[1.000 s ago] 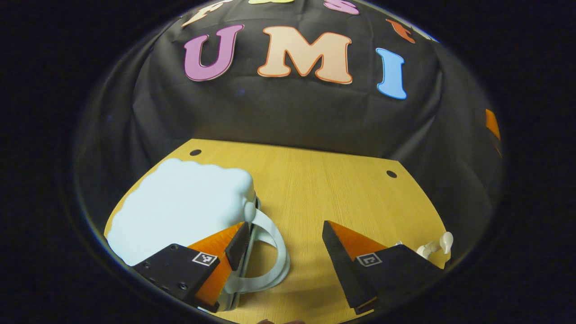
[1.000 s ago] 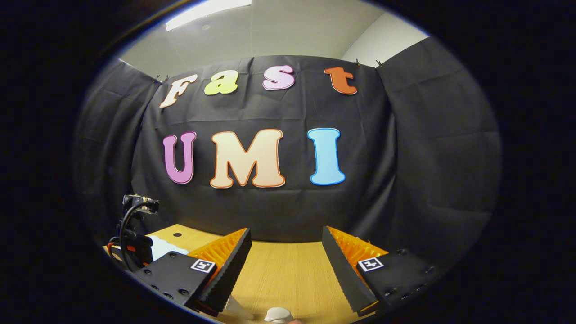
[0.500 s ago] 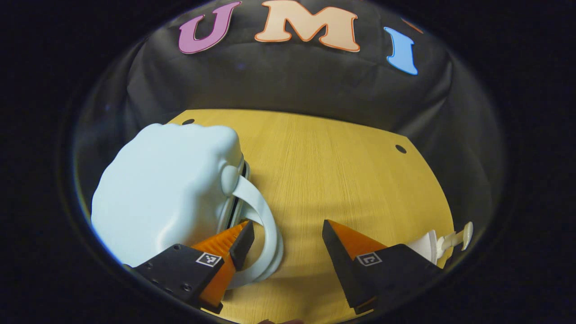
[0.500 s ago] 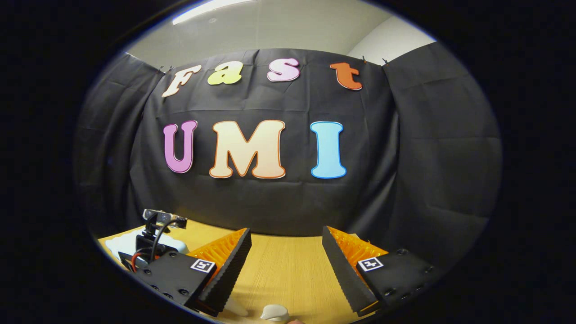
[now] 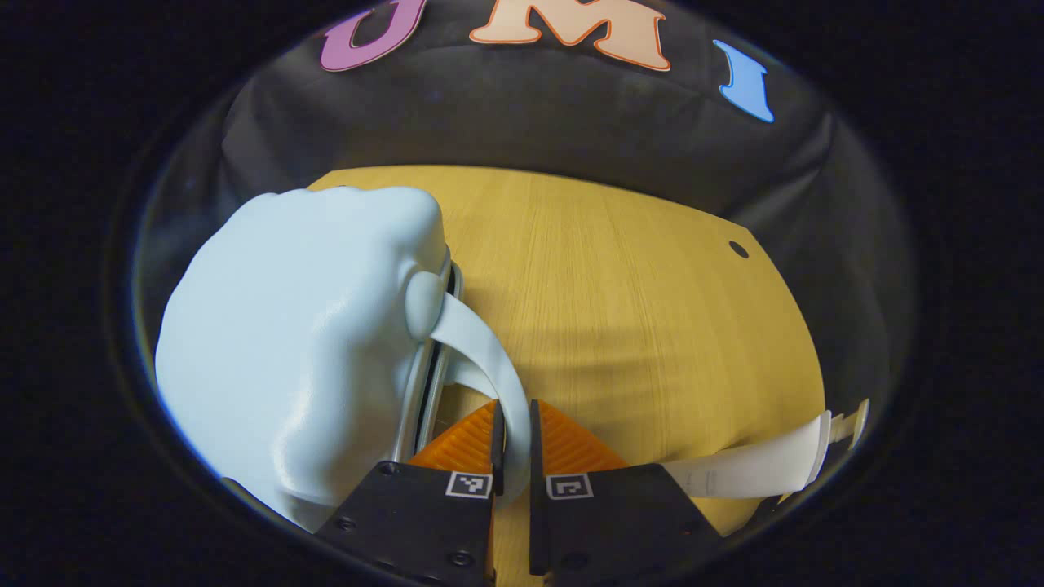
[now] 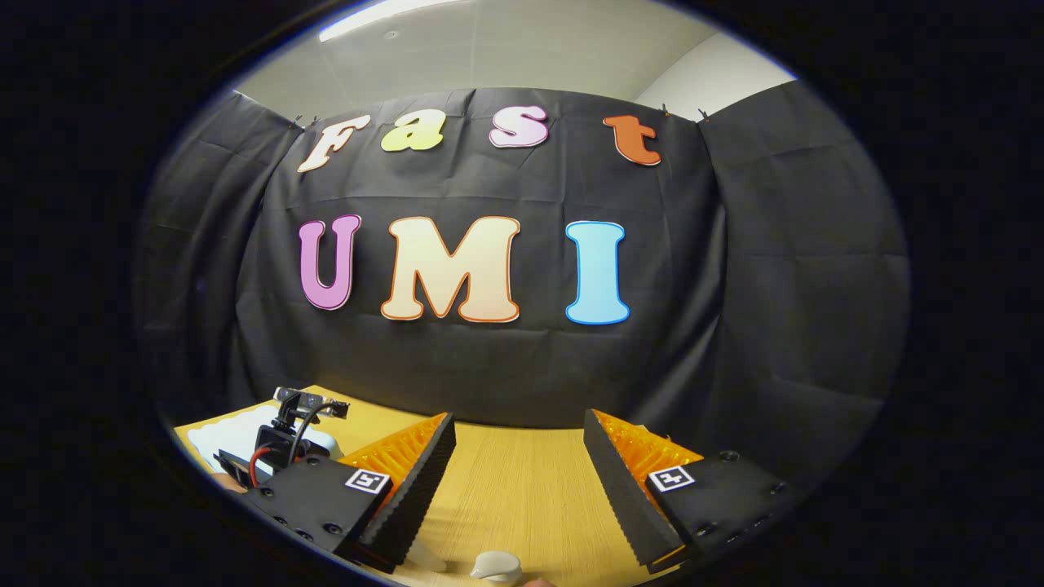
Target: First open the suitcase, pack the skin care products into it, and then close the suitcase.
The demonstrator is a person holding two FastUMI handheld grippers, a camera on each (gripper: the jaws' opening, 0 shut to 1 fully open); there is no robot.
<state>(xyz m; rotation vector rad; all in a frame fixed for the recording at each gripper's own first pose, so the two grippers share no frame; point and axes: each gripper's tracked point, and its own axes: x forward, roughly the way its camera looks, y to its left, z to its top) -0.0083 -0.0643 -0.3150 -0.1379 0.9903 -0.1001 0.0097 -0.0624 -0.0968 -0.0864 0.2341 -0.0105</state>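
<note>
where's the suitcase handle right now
In the left gripper view the suitcase handle loops off the right side of the pale blue suitcase, low and centre, pinched between the shut left gripper above the wooden table.

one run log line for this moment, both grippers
phase: opening suitcase | left hand-held gripper: shut on handle | right hand-held gripper: open, above table | suitcase: closed

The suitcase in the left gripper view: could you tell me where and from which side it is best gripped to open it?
Grip the looped handle from the open table side; it stands clear of the suitcase shell beside the seam. The left gripper is shut on it there.
</note>
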